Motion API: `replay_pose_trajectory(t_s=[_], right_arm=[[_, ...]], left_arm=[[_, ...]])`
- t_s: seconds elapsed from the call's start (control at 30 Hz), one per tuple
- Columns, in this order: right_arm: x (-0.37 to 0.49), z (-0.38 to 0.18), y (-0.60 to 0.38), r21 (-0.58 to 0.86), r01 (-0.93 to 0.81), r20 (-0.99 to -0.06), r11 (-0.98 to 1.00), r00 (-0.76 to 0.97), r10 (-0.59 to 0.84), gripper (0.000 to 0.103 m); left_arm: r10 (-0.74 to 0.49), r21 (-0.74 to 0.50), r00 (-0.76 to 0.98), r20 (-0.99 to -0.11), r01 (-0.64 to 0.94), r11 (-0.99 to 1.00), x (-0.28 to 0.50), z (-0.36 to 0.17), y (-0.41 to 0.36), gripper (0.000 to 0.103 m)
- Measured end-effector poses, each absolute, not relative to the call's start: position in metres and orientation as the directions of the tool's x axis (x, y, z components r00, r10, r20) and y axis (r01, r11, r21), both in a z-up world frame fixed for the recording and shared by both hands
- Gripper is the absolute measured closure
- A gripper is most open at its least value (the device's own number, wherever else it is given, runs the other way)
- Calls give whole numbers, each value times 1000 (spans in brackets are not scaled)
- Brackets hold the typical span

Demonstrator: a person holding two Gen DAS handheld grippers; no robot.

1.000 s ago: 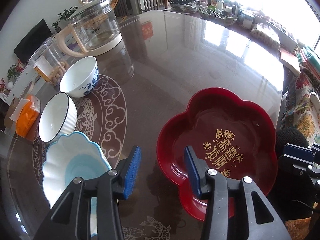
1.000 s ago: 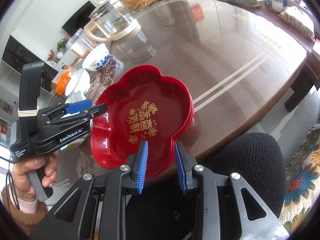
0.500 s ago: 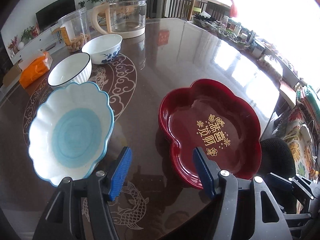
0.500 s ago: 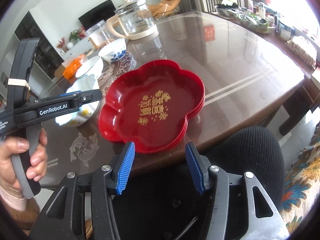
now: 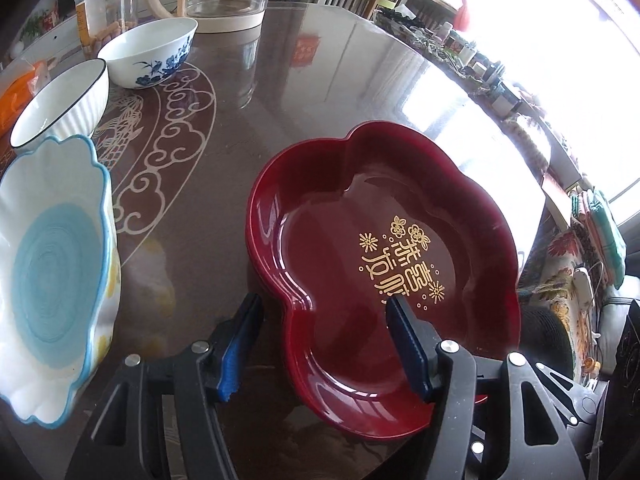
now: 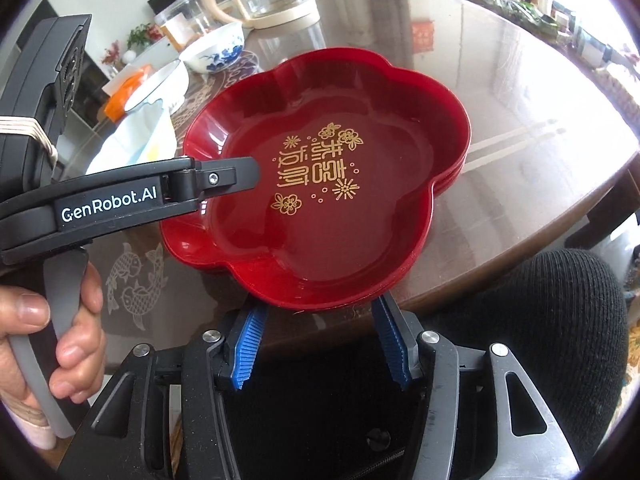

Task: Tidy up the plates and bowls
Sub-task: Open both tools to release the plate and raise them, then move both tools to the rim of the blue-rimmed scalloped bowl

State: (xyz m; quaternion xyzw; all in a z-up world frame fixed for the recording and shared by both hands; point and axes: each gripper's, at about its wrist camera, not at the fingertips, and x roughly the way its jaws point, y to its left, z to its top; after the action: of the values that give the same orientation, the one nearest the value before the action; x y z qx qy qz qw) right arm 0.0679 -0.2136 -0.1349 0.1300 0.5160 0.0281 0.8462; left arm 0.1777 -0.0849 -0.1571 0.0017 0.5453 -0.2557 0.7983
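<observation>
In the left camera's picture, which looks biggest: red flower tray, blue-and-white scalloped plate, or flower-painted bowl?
1. Red flower tray.
2. Scalloped plate, partly cut off and very near, so unsure.
3. Flower-painted bowl, farthest away.

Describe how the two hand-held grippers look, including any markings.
Both are black, with ridged blue pads. The left hand-held gripper bears white "GenRobot.AI" lettering, a grey trigger and a rubber band round its body. The right hand-held gripper shows silver pivot screws.

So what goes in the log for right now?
left gripper: open, straddling red plate rim | right gripper: open, at near rim | bowls: untouched
</observation>
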Motion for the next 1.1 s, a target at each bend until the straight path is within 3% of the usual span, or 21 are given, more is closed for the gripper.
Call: replay_pose_trajectory(t_s=[0.33,0.5,0.73,0.83,0.97,1.1], right_arm=[[152,-131,-295,215,272,-829,938,559,28,48],[133,-122,-315,311,315,-801,897,595,69,46],[64,-99,-288,356,275,-624,893,781,9,37],[54,-80,-271,268,226,-519,937,853,-58,32],[43,-65,-254,175,207,-420,962,900,-118,31],[33,-56,-247,122,207,-361,971,920,-151,31]], left_arm=[[-384,-238,405,-830,365,900,234,-124,-132,39],[-367,-212,442,-819,362,908,208,-113,-116,39],[-359,-194,503,-786,351,916,146,-102,-80,39],[-366,-191,538,-759,352,916,124,-90,-66,37],[-334,-142,607,-721,343,929,101,-78,-51,22],[-325,-130,607,-726,343,930,85,-82,-39,22]])
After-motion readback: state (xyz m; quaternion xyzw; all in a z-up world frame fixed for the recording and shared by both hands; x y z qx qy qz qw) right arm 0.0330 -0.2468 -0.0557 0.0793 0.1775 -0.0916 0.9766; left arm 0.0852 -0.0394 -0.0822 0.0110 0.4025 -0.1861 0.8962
